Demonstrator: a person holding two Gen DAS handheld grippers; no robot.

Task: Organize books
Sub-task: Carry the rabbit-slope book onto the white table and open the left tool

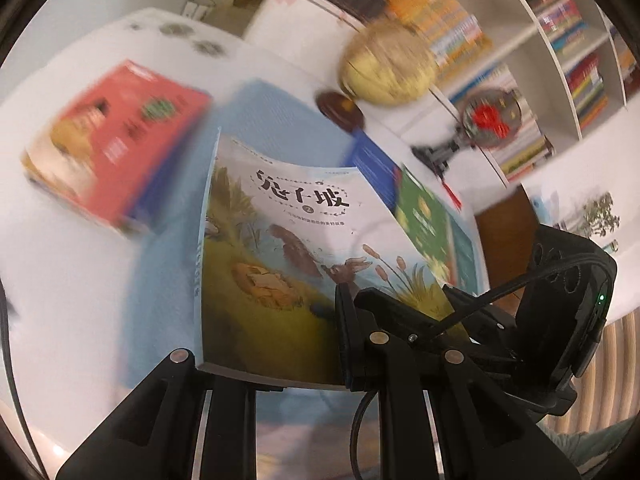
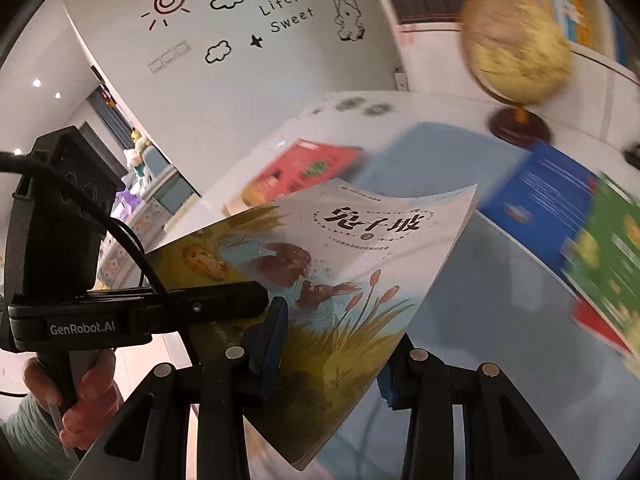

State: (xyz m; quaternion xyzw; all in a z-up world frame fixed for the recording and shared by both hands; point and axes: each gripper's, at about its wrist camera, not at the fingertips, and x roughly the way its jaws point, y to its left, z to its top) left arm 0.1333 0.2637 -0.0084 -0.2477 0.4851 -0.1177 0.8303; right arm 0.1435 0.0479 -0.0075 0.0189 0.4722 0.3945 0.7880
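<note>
A picture book with a rabbit cover (image 1: 288,248) is held in the air above a light blue mat (image 1: 276,112). My left gripper (image 1: 276,364) is shut on its lower edge. My right gripper (image 2: 332,364) is shut on the same book (image 2: 320,280) at its lower corner. The right gripper's body (image 1: 560,320) shows at the right of the left wrist view; the left gripper's body (image 2: 60,240) shows at the left of the right wrist view. A red book (image 1: 116,140) lies on the white table (image 1: 60,280) at left, also in the right wrist view (image 2: 308,164). A blue book (image 2: 536,208) and a green book (image 2: 612,256) lie at right.
A yellow globe (image 1: 388,64) on a dark round base (image 1: 340,108) stands at the table's far side. A small fan with red blades (image 1: 488,116) stands near it. White shelves full of books (image 1: 560,40) rise behind. A wall with decals (image 2: 260,12) is at left.
</note>
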